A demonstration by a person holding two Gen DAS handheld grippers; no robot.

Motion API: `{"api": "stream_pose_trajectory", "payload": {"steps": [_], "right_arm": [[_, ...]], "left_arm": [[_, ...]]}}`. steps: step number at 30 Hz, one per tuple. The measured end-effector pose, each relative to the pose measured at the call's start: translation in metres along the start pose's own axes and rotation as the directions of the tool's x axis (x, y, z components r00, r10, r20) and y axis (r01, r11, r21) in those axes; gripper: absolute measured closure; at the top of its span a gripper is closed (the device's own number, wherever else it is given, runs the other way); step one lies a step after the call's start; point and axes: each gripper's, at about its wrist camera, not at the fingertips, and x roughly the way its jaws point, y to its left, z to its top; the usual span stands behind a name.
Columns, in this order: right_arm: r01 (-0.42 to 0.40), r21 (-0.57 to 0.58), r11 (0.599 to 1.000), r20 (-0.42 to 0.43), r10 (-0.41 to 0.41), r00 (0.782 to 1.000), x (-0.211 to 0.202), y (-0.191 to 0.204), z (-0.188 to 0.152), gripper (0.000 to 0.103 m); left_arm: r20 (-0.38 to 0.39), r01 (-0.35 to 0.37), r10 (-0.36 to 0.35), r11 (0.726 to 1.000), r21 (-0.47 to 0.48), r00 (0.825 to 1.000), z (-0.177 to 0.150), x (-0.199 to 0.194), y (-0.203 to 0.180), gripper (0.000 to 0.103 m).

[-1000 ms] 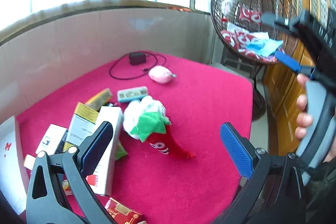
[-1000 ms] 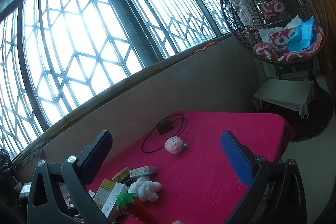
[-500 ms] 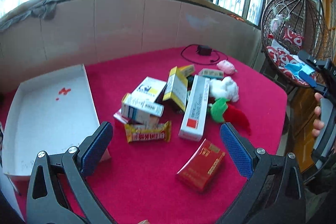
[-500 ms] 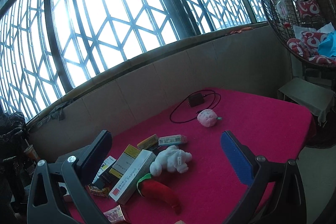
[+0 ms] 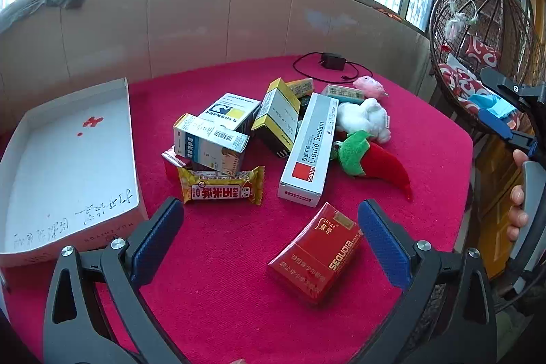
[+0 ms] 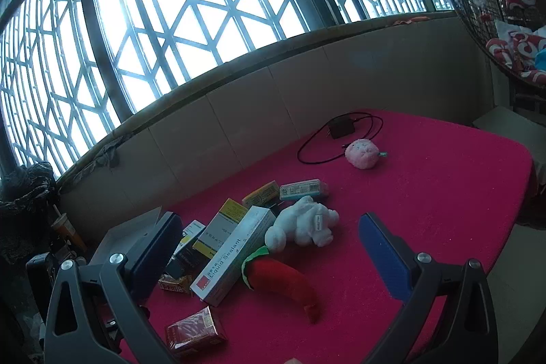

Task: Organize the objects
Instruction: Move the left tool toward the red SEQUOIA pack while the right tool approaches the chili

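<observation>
view shift: the left gripper (image 5: 269, 227) has swung from the far right end of the surface (image 5: 426, 132) round to the whole pile, and now sits lower and closer than half a second ago; the white tray (image 5: 68, 159) has come into view at the left and takes up more of the picture now
right side: the right gripper (image 6: 269, 244) has tipped down from the window (image 6: 204, 5) toward the pile; it hangs high, well apart from everything
fingers: both pairs stand wide apart and hold nothing
nearest thing: the red cigarette pack (image 5: 315, 253) lies flat just ahead of the left fingers, between them in the view, apart from the pile
pile: the yellow snack bar (image 5: 221, 190), the liquid sealant box (image 5: 307, 149), several medicine boxes (image 5: 211, 142), the white plush (image 5: 363, 118) and the red chilli plush (image 5: 378, 164) lie jumbled mid-surface, some touching or leaning on each other
further back: the pink plush (image 5: 370, 86) and a black charger (image 5: 332, 60) with its cable sit apart
tray: bare apart from handwriting and red marks; nothing has been sorted into it
meaning: the sweep reads as a survey ending in an approach; sorting looks barely begun, and the red pack seems the likely first pick for the left side
</observation>
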Motion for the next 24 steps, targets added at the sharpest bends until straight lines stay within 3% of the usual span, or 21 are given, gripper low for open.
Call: {"api": "stream_pose_trajectory", "payload": {"steps": [9, 17, 20, 24], "right_arm": [[0.009, -0.062, 0.998, -0.018, -0.01, 1.0, 0.01, 0.0, -0.004, 0.0], [-0.012, -0.19, 0.982, -0.049, 0.003, 0.999, 0.014, 0.004, -0.002, 0.0], [-0.026, -0.227, 0.973, -0.092, 0.005, 0.996, 0.023, 0.002, -0.004, 0.0], [-0.077, -0.237, 0.969, -0.215, 0.025, 0.976, 0.046, -0.007, -0.008, 0.0]], "left_arm": [[-0.012, -0.028, 0.028, 0.999, 0.03, 1.0, -0.003, 0.005, 0.0, 0.0], [-0.097, 0.101, -0.1, 0.995, 0.013, 0.99, -0.008, 0.017, 0.005, 0.0], [-0.132, 0.1, -0.094, 0.994, 0.041, 0.987, -0.012, 0.025, 0.002, 0.0], [-0.177, 0.143, -0.125, 0.986, 0.091, 0.976, -0.015, 0.035, -0.007, 0.0]]}}
